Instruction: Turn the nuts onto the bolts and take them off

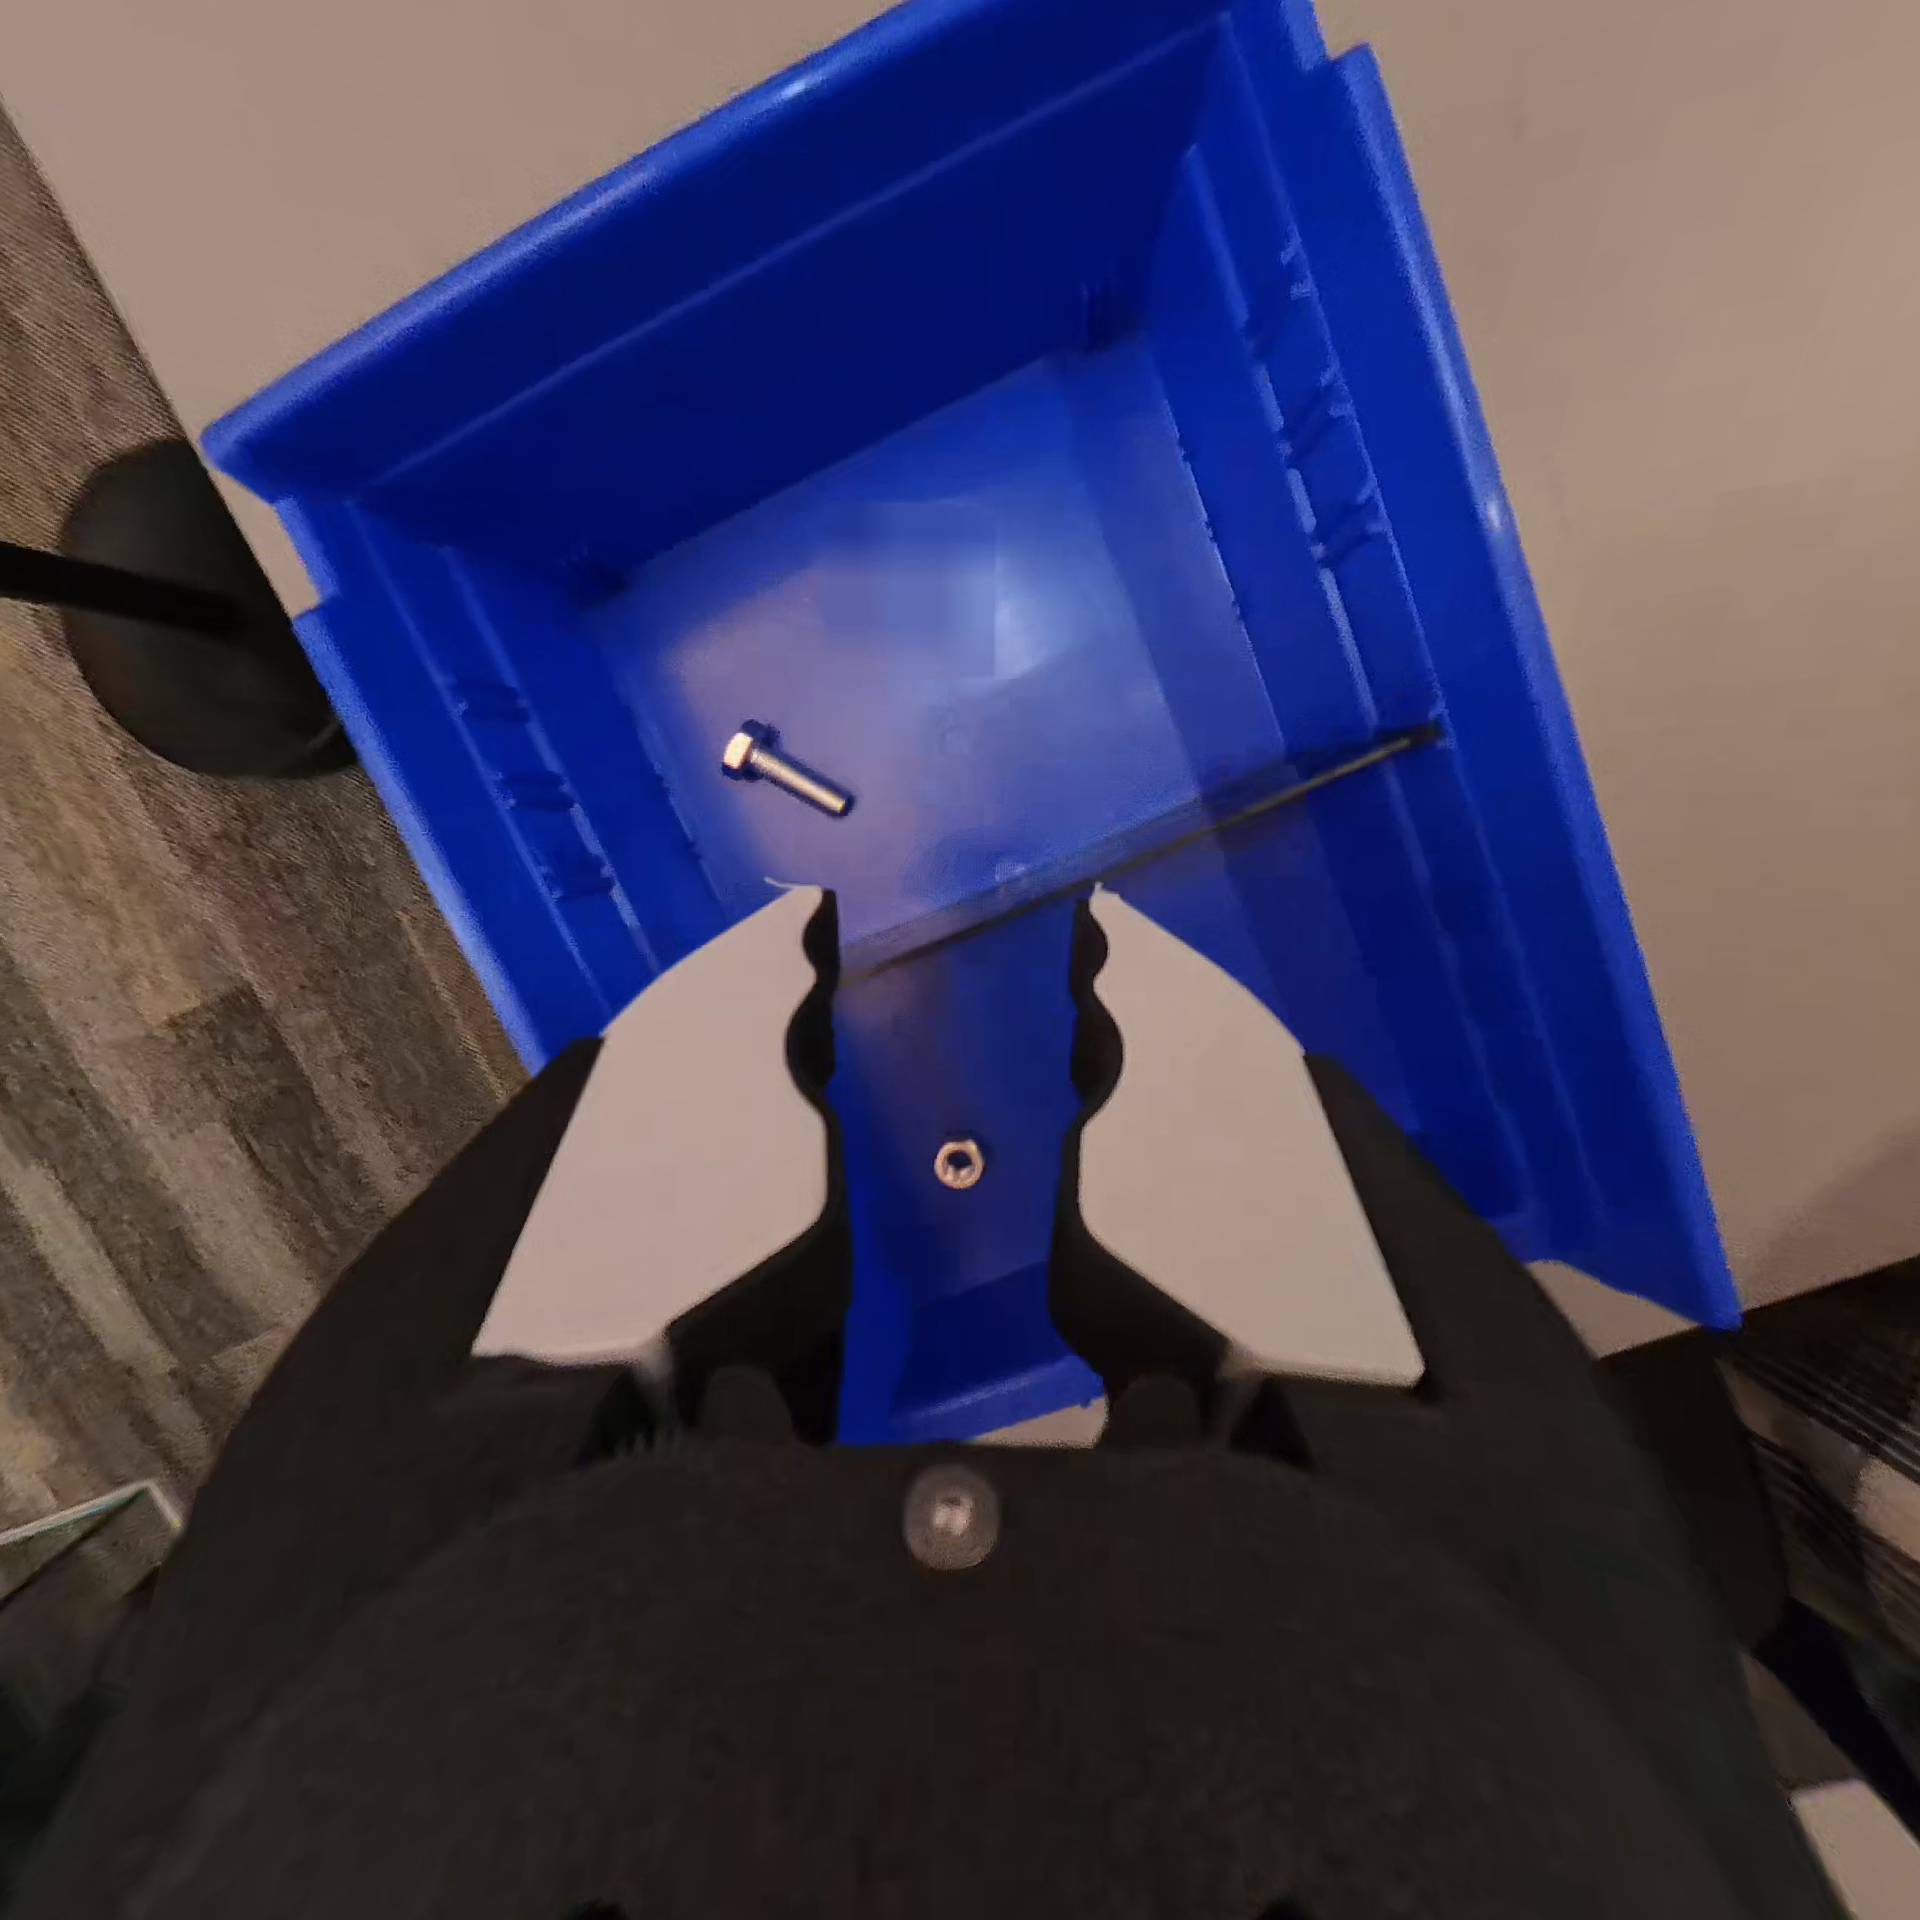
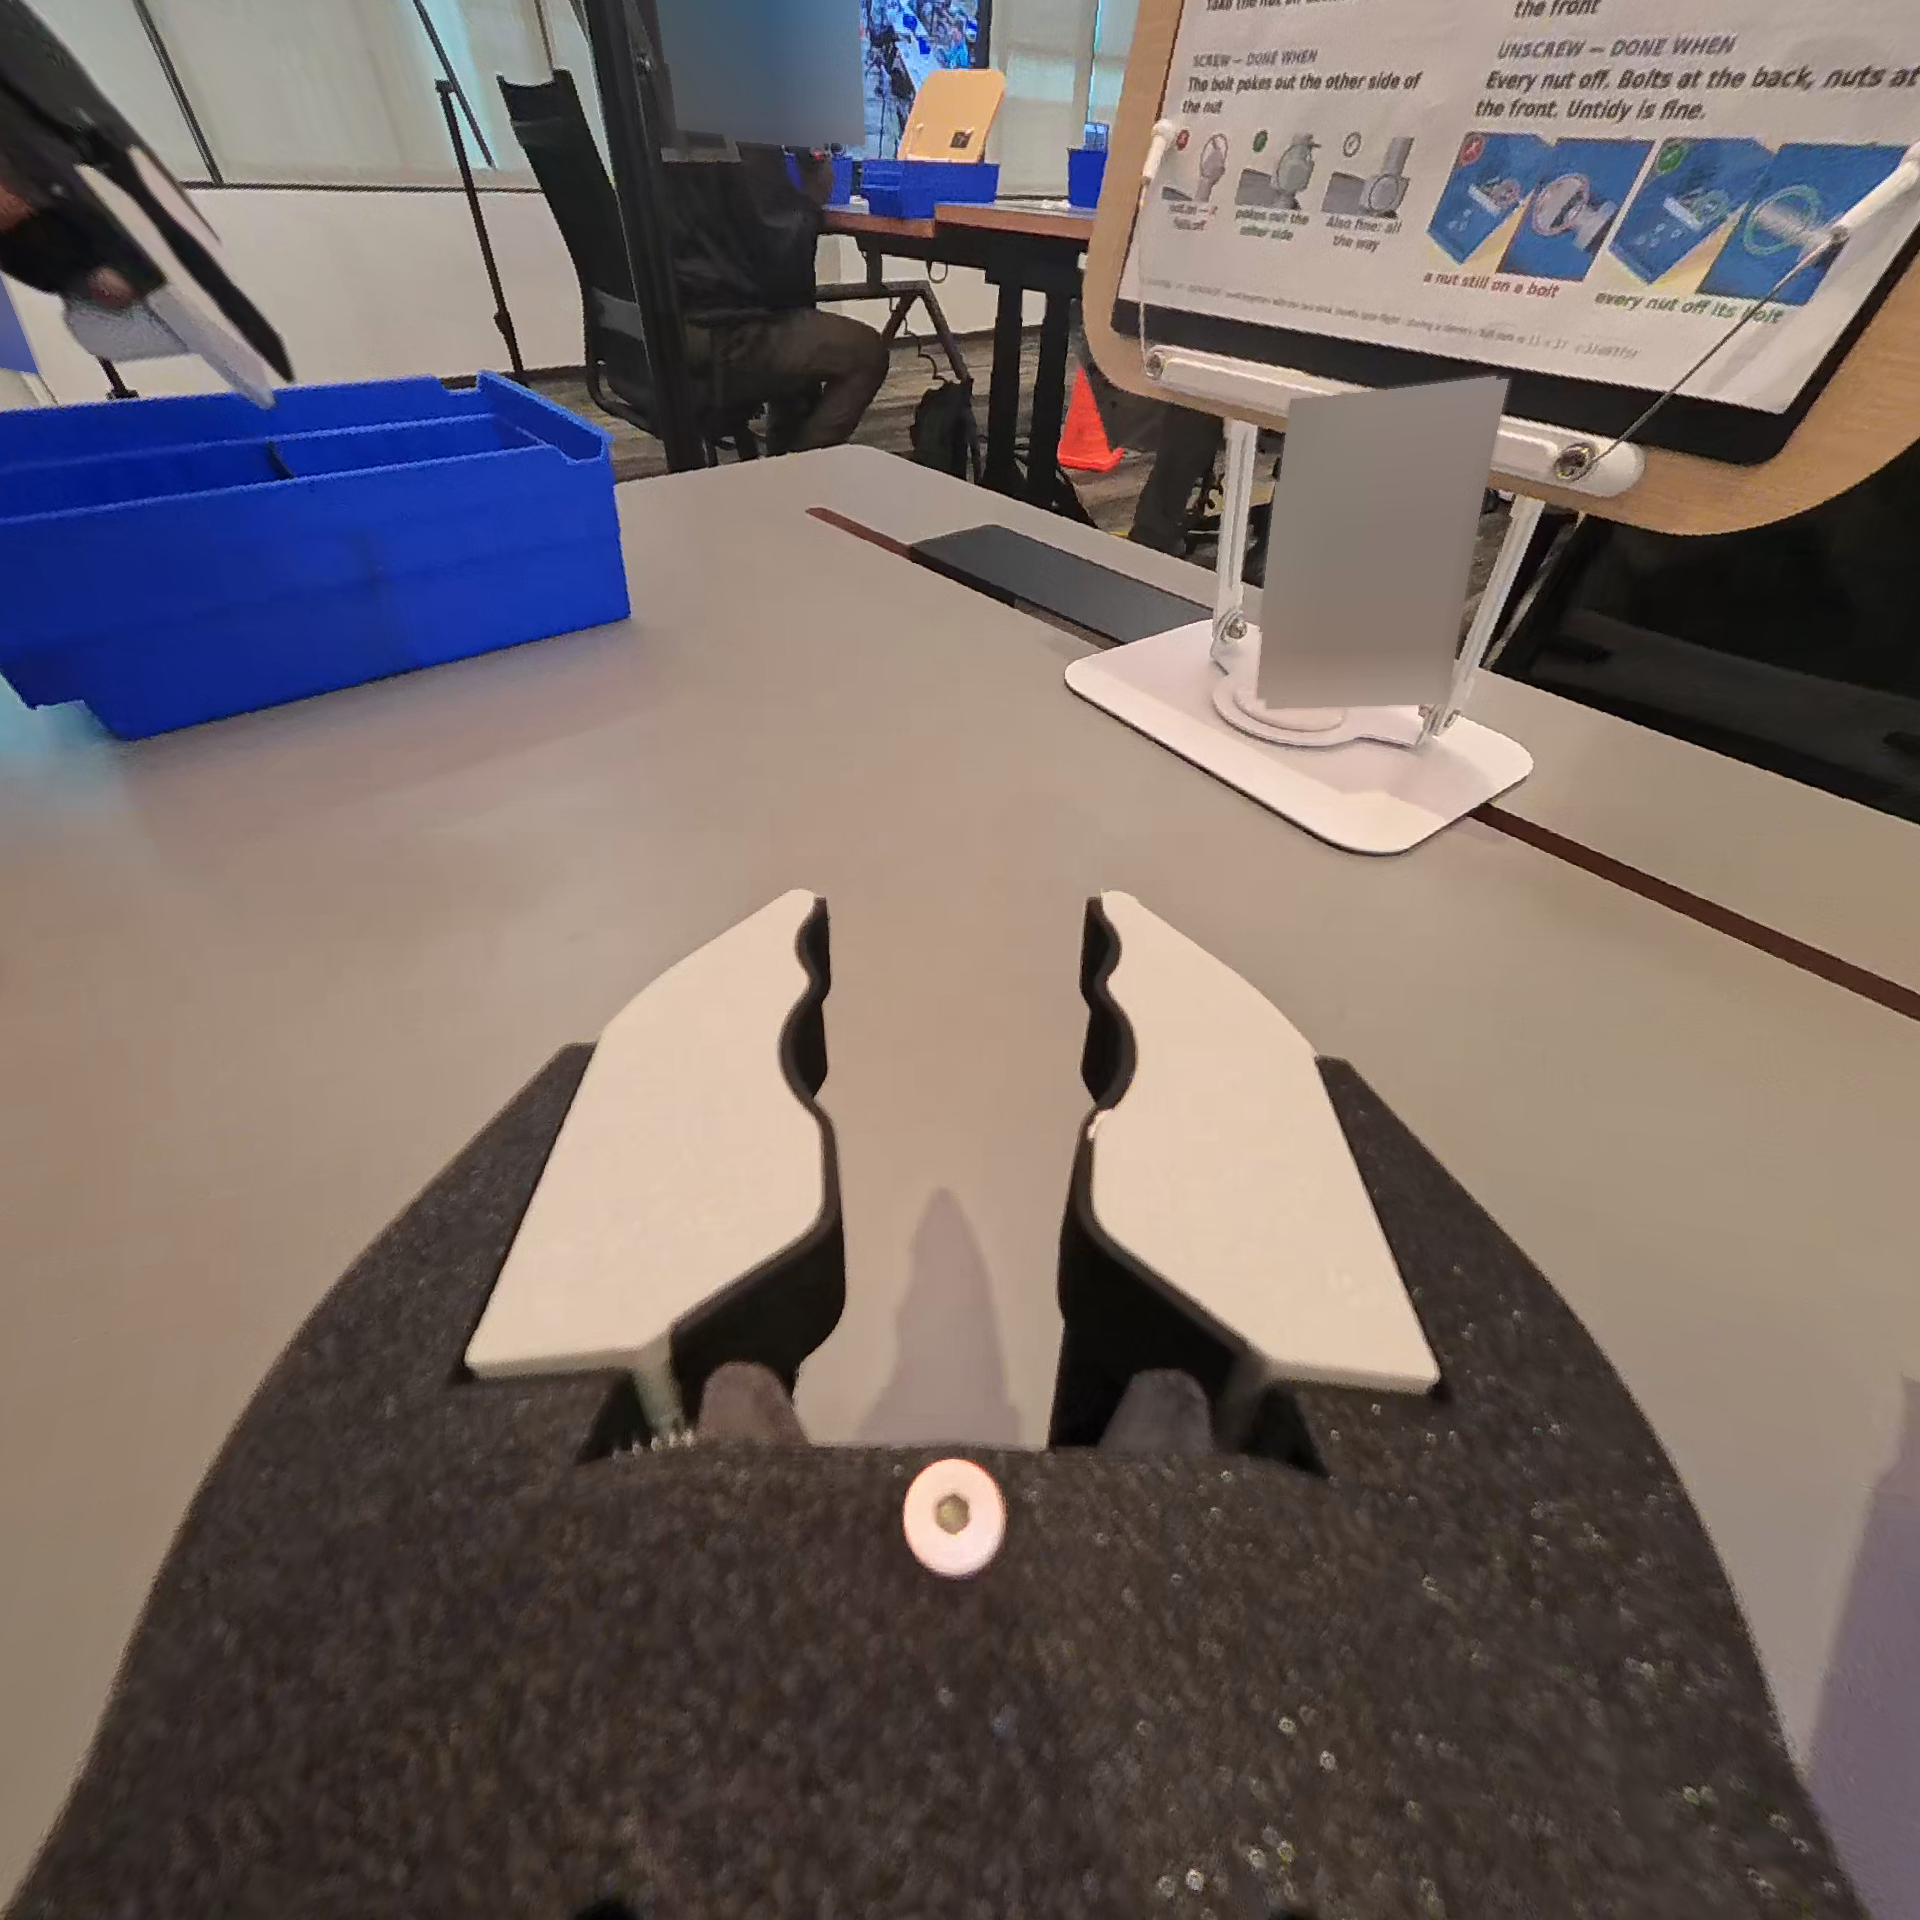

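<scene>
The left gripper (image 1: 956, 904) hung over the blue bin (image 1: 727, 343) with its fingers apart and empty. A bolt (image 1: 787, 774) lay in the bin's far compartment, beyond the divider (image 1: 1247, 810); a nut (image 1: 958, 1162) lay in the near one, between the fingers. The right gripper (image 2: 956, 909), also spread and empty, hovered above the bare grey worktop (image 2: 831, 727), well right of the bin (image 2: 312, 561).

Left wrist view looks steeply down from close above into the blue bin (image 1: 727, 343), along its own fingers. Right wrist view sits low over the grey table (image 2: 831, 748), facing level across it toward the room beyond. Shared ground: the bin (image 2: 312, 582), far left in the right view.
</scene>
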